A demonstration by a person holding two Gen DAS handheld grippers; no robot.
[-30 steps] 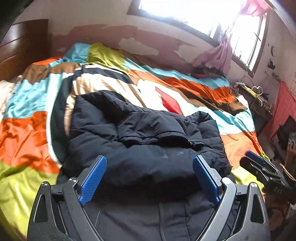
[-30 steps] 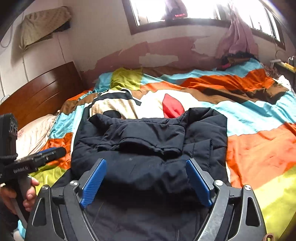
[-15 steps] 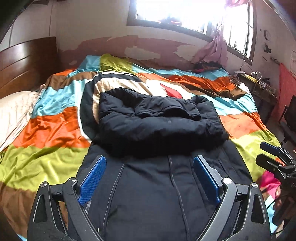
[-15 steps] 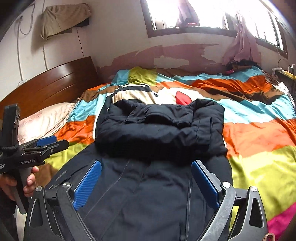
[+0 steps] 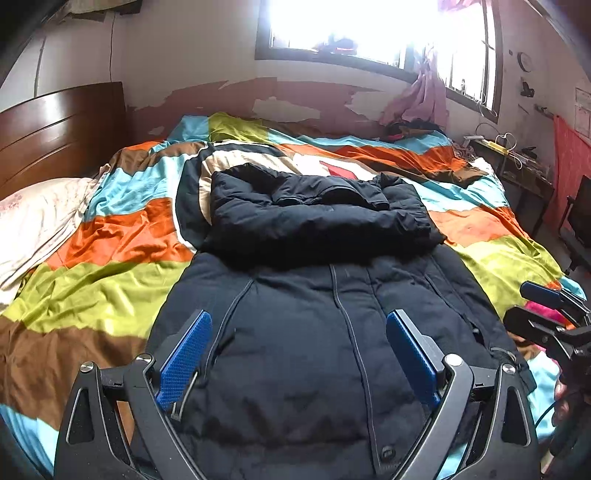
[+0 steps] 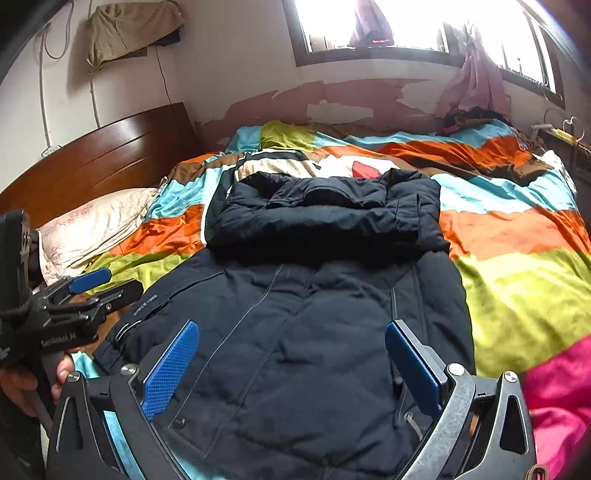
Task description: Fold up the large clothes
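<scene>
While a dark coat (image 5: 325, 325) lies lengthwise down the middle of a striped quilt (image 5: 110, 266), both grippers hang above its near end with nothing between their blue pads. The left gripper (image 5: 299, 362) has its jaws spread wide over the coat's lower half, clear of the fabric. The right gripper (image 6: 291, 369) is likewise spread apart and holds nothing; in the left view it shows at 3 o'clock, beside the coat's edge. The coat's far end, toward 12 o'clock, is folded back on itself in a thick roll across the garment. A pale pillow (image 6: 92, 229) rests at 9 o'clock against a wooden headboard (image 6: 103, 158). A bright window (image 5: 369, 33) fills the wall at 12 o'clock.
</scene>
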